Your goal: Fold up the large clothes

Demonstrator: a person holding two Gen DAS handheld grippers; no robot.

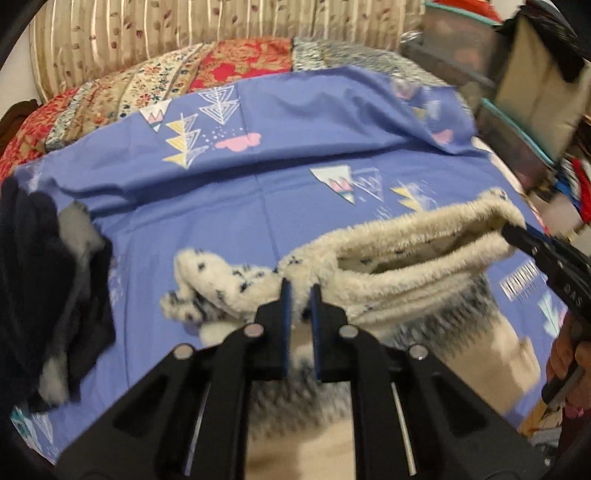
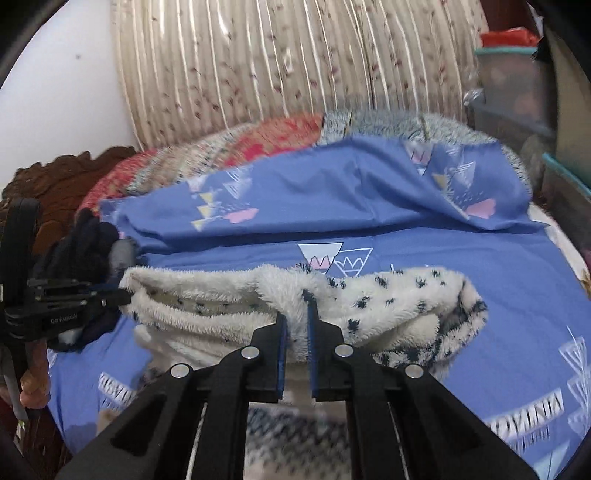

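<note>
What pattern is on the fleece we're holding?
Cream fleece garment with dark navy flecks, clearest in the right wrist view.

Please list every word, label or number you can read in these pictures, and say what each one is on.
"GenRobot.AI": my best reading of the small, soft white print on the side of the left gripper.
White letters, perhaps "DAS", on the body of the right gripper: too blurred to be sure.
White block lettering printed on the blue sheet: blurred, unreadable.
The fleece garment shows no text.

The fleece garment (image 1: 406, 266) lies on the bedsheet (image 1: 258, 206), spanning between the left gripper (image 1: 301, 291) and right gripper (image 2: 295, 306) — dark clothes (image 1: 44, 280) heaped to its left, quilt (image 1: 147, 88) and curtain (image 1: 184, 29) behind, storage bins (image 1: 480, 74) right.
</note>
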